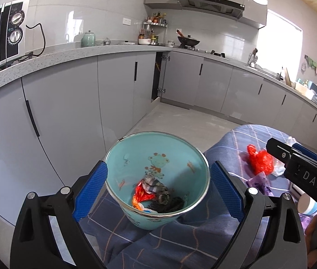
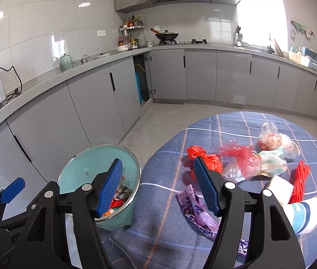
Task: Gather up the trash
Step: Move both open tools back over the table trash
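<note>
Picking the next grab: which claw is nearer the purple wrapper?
Right. The right claw hangs just above the purple wrapper; the left claw flanks the teal bucket.

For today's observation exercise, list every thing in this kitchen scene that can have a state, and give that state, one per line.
Teal bucket: held tilted between the left gripper's pads, partly filled with trash.
Left gripper: closed on the bucket's sides.
Right gripper: open, empty.
Corner cabinet door: open.
Paper cup: lying on its side.
Purple wrapper: flat on the cloth.
Wok: lidded, on the stove.
</note>
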Demonstrator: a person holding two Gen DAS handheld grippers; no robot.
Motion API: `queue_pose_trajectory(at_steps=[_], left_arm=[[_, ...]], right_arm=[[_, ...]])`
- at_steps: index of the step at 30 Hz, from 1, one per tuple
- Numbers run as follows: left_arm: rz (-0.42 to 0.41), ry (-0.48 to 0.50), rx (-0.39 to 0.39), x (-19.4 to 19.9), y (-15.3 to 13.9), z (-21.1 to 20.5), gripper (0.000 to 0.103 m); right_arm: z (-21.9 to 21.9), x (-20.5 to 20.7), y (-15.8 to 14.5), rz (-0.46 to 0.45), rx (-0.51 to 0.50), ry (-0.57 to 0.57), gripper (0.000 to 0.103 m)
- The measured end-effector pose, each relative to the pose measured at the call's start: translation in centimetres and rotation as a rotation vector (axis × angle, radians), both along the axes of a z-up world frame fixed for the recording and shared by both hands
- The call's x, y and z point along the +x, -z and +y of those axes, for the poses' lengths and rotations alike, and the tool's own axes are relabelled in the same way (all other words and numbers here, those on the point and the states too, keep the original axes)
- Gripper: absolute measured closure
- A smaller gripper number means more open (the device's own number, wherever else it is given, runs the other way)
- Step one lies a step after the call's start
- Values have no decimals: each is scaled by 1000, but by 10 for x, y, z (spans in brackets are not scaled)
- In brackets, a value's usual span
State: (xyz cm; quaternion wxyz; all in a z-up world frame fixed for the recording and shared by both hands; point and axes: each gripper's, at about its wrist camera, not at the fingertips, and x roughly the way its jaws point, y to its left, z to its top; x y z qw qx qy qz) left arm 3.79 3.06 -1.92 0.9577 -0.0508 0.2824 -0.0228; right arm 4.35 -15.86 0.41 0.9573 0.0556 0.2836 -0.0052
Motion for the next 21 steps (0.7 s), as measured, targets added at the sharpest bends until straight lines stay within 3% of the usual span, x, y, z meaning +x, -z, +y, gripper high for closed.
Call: queue_pose_trajectory(at_steps=[13,21], left_arm=[[-12,68,10,-15,-2,-25,11],[13,151,41,-21,14,-58,11]], right_arm=[[-29,-27,4,0,4,60,37],[-75,-54,23,25,-6,170,36]])
